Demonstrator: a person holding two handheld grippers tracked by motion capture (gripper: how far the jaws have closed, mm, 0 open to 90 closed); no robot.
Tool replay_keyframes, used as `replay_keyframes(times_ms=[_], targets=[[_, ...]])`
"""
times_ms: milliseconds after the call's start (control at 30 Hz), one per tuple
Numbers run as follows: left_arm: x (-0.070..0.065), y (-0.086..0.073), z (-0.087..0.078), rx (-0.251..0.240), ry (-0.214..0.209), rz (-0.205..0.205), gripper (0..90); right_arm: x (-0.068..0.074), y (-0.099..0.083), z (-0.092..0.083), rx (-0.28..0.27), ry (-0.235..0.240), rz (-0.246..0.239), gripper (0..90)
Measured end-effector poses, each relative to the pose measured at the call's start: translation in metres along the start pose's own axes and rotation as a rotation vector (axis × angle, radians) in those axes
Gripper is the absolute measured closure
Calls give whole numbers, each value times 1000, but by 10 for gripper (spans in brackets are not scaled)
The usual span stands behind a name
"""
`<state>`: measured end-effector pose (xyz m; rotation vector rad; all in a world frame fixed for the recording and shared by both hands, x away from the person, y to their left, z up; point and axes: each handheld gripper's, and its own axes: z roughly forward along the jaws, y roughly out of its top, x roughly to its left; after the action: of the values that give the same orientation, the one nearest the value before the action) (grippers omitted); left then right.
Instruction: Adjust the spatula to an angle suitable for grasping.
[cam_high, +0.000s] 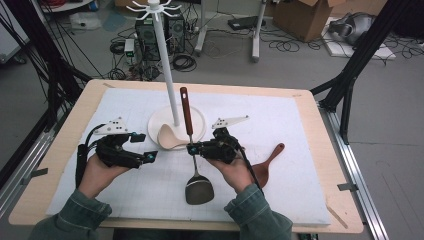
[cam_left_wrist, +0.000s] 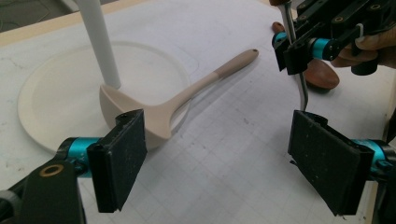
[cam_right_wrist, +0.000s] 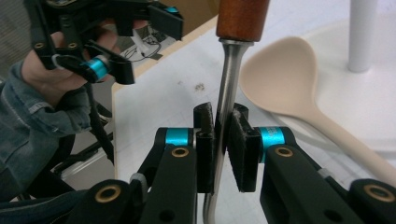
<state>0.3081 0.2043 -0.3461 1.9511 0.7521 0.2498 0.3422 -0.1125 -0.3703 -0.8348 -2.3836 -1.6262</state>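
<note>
My right gripper (cam_high: 191, 148) (cam_right_wrist: 222, 121) is shut on the metal shaft of a spatula (cam_high: 199, 189) (cam_right_wrist: 229, 79) with a red-brown wooden handle. The handle points toward the far side and the grey blade toward the person. A beige ladle (cam_high: 170, 137) (cam_left_wrist: 187, 95) lies with its bowl on the round base of a white hook stand (cam_high: 165, 60) (cam_left_wrist: 100, 42). My left gripper (cam_high: 144, 146) (cam_left_wrist: 219, 154) hovers to the left of the ladle, open, with nothing between its pads.
A brown wooden spoon (cam_high: 265, 167) lies on the white mat (cam_high: 300, 130) right of my right hand. The stand's base (cam_high: 197, 117) sits mid-table at the back. Beyond the table, the floor holds cables, computer cases and a cardboard box.
</note>
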Motion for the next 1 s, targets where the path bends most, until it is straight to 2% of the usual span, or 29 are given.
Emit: replay_keyframes(times_ms=[367,567,1000], targets=[[-5,20,1,-30,-47,9,258,16,18,-7,-10,-4,-99,842],[-8,34,1,-54,-75,14,275,23,25,-6,-21,-1,-137,843],[-12,58,5,-81,-139,27,328,29,28,6,-17,29,-188,843]])
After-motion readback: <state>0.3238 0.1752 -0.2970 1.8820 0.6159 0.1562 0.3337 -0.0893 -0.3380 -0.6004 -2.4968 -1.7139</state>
